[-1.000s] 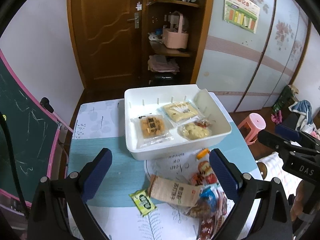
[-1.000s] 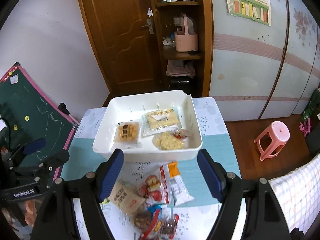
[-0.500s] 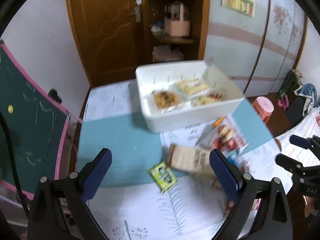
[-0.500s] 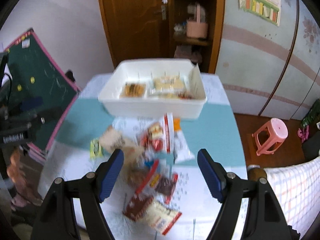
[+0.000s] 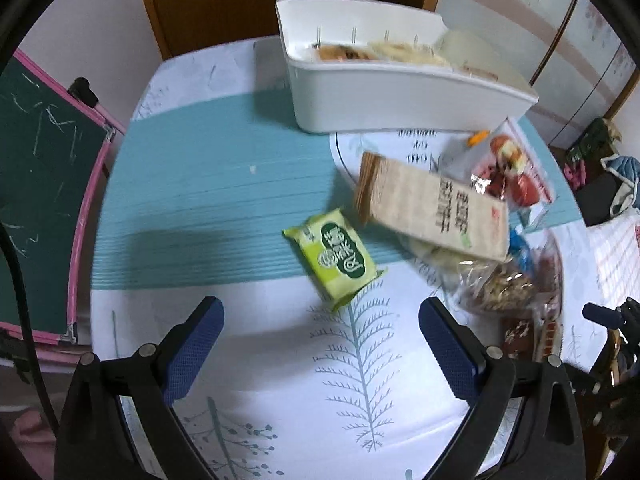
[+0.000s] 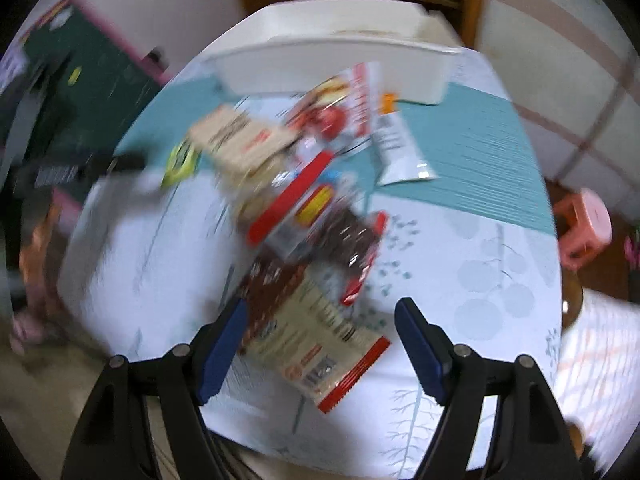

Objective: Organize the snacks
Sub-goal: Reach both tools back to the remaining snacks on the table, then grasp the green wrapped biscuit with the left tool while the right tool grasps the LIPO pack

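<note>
A white bin (image 5: 400,92) with a few snack packs in it stands at the far side of the table; it also shows in the right wrist view (image 6: 332,68). Loose snacks lie in front of it: a green packet (image 5: 338,258), a beige packet (image 5: 432,208), a red fruit pack (image 5: 508,172) and a nut bag (image 5: 496,288). My left gripper (image 5: 320,348) is open and empty, just short of the green packet. My right gripper (image 6: 320,348) is open, its fingers on either side of a beige-and-red packet (image 6: 320,340). The right wrist view is blurred.
A green chalkboard with a pink frame (image 5: 44,184) stands left of the table. A pink stool (image 6: 584,224) is on the floor to the right. A wooden door and shelves are behind the table. My other gripper shows at the right edge (image 5: 612,320).
Both grippers have dropped lower and pulled back toward the near table edge. The bin now sits farther up in both views and the loose snacks are closer. Both stay open.
</note>
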`<state>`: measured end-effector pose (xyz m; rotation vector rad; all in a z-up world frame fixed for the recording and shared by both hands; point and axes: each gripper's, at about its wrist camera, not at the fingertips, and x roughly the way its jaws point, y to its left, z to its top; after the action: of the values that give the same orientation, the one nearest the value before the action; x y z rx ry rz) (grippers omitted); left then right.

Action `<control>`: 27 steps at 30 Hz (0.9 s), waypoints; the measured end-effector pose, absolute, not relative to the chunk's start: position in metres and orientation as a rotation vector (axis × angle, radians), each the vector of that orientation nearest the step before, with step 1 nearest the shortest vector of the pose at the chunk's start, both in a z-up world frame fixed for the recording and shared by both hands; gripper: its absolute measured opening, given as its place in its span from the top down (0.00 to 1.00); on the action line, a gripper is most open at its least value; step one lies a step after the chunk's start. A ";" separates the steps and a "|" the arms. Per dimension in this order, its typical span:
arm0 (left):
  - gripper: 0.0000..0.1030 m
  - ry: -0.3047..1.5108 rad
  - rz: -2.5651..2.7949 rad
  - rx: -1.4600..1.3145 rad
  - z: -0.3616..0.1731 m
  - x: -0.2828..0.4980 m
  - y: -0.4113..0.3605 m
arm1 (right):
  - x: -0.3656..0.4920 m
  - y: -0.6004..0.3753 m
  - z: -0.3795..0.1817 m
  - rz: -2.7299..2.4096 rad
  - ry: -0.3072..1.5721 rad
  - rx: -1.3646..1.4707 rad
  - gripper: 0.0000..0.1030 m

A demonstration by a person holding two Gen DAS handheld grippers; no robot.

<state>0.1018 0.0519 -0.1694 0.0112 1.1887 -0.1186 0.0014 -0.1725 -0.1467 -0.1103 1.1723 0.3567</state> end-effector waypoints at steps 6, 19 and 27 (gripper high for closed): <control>0.05 1.227 -0.114 0.007 -0.187 0.108 0.049 | -0.016 -0.153 -0.172 0.489 1.148 -0.342 0.26; 0.10 1.266 -0.066 -0.096 -0.206 0.147 0.042 | -0.007 -0.158 -0.190 0.527 1.130 -0.279 0.53; 0.65 1.273 -0.051 -0.110 -0.212 0.155 0.036 | -0.011 -0.170 -0.181 0.492 1.111 -0.189 0.53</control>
<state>0.1550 0.0362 -0.2116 -0.1105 1.2732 -0.0510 -0.0111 -0.1700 -0.1808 -0.1895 1.1112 0.4919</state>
